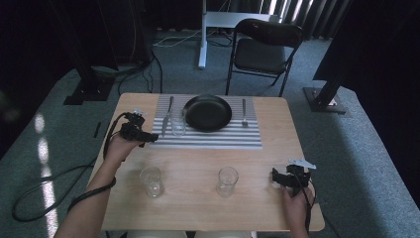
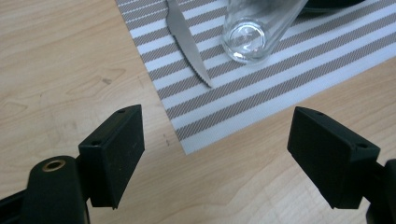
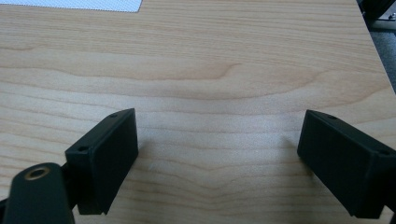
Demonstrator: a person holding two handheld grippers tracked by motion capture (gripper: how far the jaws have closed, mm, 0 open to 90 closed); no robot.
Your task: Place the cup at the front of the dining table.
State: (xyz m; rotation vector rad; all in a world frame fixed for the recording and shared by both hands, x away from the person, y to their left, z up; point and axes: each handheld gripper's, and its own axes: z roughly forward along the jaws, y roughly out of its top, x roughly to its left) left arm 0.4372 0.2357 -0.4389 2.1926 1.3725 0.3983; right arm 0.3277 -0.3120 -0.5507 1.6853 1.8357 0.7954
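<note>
So the left gripper (image 1: 148, 137) sits at the left edge of the striped placemat (image 2: 280, 79), jaws spread wide with nothing between them. Just ahead of its jaws, a bit toward the right jaw, stands a glass (image 2: 257, 28) on the mat. The knife (image 2: 187, 44) lies ahead too, more toward the left jaw, its serrated tip pointing back at the gripper. Glass and knife are close beside each other but I can't see them touching. Beyond the glass there's the black plate (image 1: 208, 113), with a fork (image 1: 244, 113) on its far side.

Two more glasses wait on the bare tabletop (image 1: 198, 163) between the grippers: one (image 1: 151, 181) nearer the left hand, one (image 1: 227, 181) nearer the right.

The right gripper (image 1: 275, 176) rests near the tabletop's right edge, jaws also wide open and empty, just plain wood ahead of them.

My guess at the risks: if the left gripper goes in for the glass on the mat, its left jaw could clip the knife and skid it. Clear smooth glass is also slippery, so a high or off-centre pinch could tip it toward the plate. Snagging the mat's edge would drag everything on it.
</note>
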